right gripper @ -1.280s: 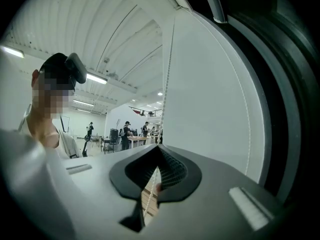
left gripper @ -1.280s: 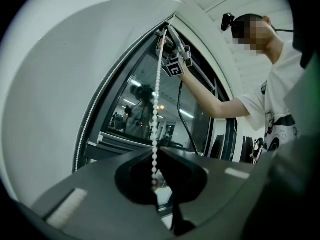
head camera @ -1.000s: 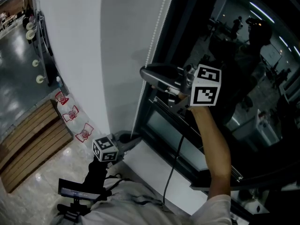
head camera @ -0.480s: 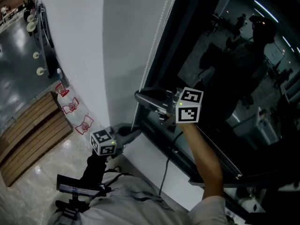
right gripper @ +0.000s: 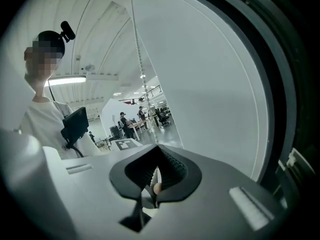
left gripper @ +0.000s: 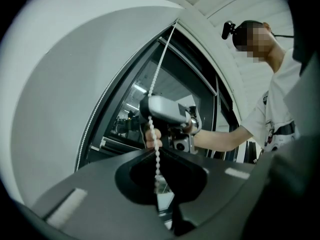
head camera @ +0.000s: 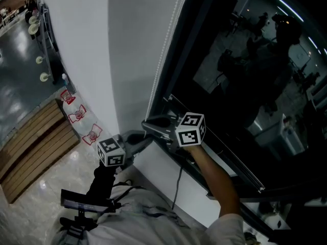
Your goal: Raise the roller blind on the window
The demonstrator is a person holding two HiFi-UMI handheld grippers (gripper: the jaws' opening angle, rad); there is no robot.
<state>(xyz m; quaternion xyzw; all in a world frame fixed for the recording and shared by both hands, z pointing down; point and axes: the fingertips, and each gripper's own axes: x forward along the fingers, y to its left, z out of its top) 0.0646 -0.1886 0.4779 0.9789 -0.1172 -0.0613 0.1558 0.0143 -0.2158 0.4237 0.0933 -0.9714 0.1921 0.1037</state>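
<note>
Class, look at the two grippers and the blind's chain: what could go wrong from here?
1. The right gripper pinches the thin chain between shut jaws; it might slip out.
2. It is close to the left gripper; pulling lower could knock them together.
3. The chain runs into the left gripper's jaws and might snag there.

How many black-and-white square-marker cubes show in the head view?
2. One marker cube rides the left gripper, low beside the white wall; the other rides the right gripper, against the dark window frame. None seems hidden.
</note>
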